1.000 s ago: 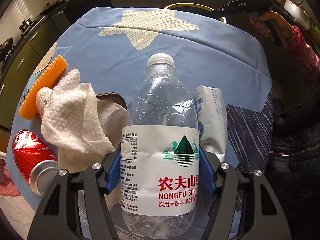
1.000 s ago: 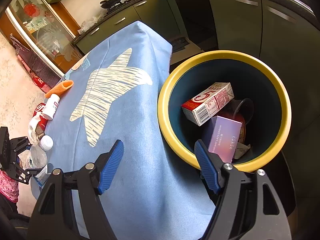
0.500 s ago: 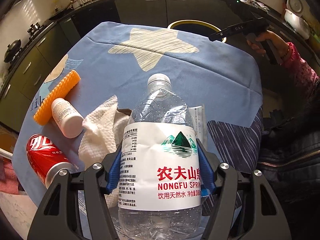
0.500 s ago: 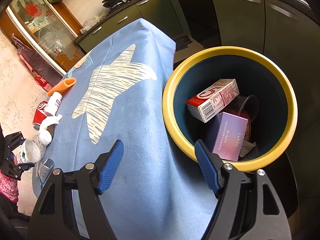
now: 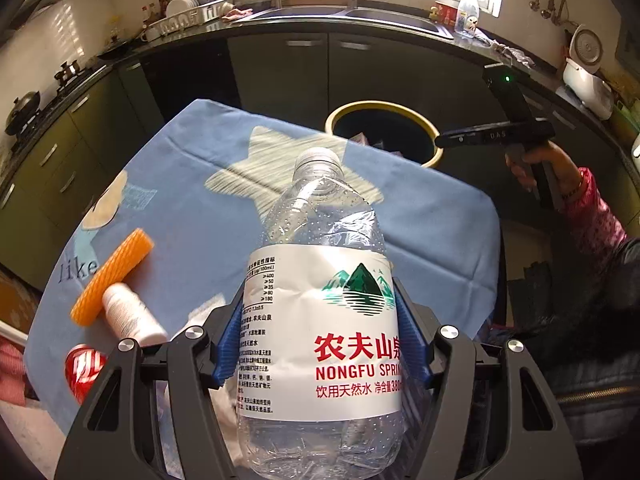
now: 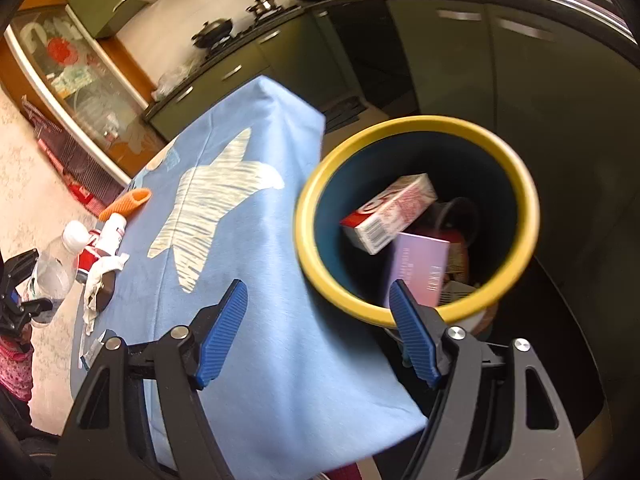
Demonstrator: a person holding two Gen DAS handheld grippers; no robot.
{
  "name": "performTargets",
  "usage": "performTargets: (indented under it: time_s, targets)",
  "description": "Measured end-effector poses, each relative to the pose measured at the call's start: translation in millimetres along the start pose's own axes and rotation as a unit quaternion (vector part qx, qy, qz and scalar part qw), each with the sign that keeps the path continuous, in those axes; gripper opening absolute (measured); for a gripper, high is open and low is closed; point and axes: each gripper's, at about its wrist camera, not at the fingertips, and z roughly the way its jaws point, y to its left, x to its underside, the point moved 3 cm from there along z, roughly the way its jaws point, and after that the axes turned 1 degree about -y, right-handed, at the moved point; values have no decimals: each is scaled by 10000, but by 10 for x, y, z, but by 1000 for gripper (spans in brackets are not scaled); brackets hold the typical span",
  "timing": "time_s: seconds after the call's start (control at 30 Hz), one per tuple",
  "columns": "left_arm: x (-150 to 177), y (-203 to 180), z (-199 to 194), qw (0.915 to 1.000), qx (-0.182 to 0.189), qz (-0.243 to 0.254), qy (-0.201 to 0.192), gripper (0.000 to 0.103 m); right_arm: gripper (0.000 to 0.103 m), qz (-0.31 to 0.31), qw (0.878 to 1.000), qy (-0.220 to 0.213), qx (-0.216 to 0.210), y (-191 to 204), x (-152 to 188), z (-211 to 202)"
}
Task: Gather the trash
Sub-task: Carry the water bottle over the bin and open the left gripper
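Note:
My left gripper (image 5: 316, 344) is shut on a clear plastic water bottle (image 5: 320, 320) with a white Nongfu Spring label, held upright above the near end of the blue-clothed table (image 5: 208, 208). The bottle also shows in the right wrist view (image 6: 52, 268). The yellow-rimmed bin (image 6: 516, 184) stands beyond the table's far end and holds a red-and-white carton (image 6: 388, 212) and a purple box (image 6: 420, 268). It also shows in the left wrist view (image 5: 416, 116). My right gripper (image 6: 320, 328) is open and empty, hovering by the bin's near rim.
On the table's near left lie an orange ribbed roller (image 5: 112, 276), a small white bottle (image 5: 132, 320), a red can (image 5: 84, 368) and a crumpled white paper towel (image 6: 102, 276). Dark kitchen cabinets (image 5: 280, 72) ring the table.
My left gripper has lifted the water bottle up off the table, so the table items have dropped lower in view. My right gripper has shifted slightly near the bin.

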Motion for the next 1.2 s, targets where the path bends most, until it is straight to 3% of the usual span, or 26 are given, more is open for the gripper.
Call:
performTargets:
  time_s: [0.23,0.37,0.5,0.6,0.77,0.9,1.03,1.2]
  targets:
    - [-1041,-428,670,9957,882,162,219,65,70,483,9982,-292,187,-479,130,-355]
    - [-1581,-703,1315,9902,1187,256,689,65,70,745,9960,-424,256,-714,172,-495]
    - [-1939,-963,1940,9862,1318,254,967,65,70,893,9944,-518,232,-827,159,-547]
    - [-2204,-1078,2419,9880,1163,137,1006,65,71,896,9946,-493,196,-836,172,-533]
    - [-2296,-1163,2962,9833,1197,-113,1363,69,71,910,9947,-463,145,-859,177,-527]
    - [-2234,-1119,2849,9816,1413,-345,1235,76,72,909,9946,-488,135,-833,177,-535]
    - [-2284,-980,2319,9868,1414,-474,629,77,72,876,9948,-512,86,-783,167,-520]
    - [-2147,-692,1483,9919,1047,-670,-260,81,73,841,9950,-535,-26,-723,157,-501]
